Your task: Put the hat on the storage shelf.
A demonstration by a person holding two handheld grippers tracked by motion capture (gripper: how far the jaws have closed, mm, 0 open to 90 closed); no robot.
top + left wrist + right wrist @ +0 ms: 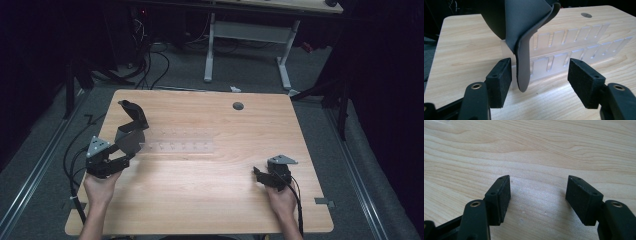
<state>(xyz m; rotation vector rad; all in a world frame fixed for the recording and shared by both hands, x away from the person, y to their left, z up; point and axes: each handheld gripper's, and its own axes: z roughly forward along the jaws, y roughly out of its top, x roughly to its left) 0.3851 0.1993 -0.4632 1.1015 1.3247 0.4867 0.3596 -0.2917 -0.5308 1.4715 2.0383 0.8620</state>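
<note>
Looking down from the high view, the left gripper (pixel 131 152) sits at the left end of a clear slotted rack (pixel 177 141) that lies across the middle of the wooden table (pixel 210 200). A dark grey insole (pixel 131 131) stands up at that end of the rack, its top curling away toward the far left. In the left gripper view, the insole (pixel 524 45) hangs down between the two black pads, its lower tip close to the left-hand pad (pixel 499 82) but, as far as I can tell, not pressed by either, so the jaws are spread with the insole loose between them. The rack (pixel 574 47) is right behind it. The right gripper (pixel 259 176) rests near the table's right front edge, well apart from the rack, jaws spread over bare wood (pixel 536 152) and pinching nothing.
</note>
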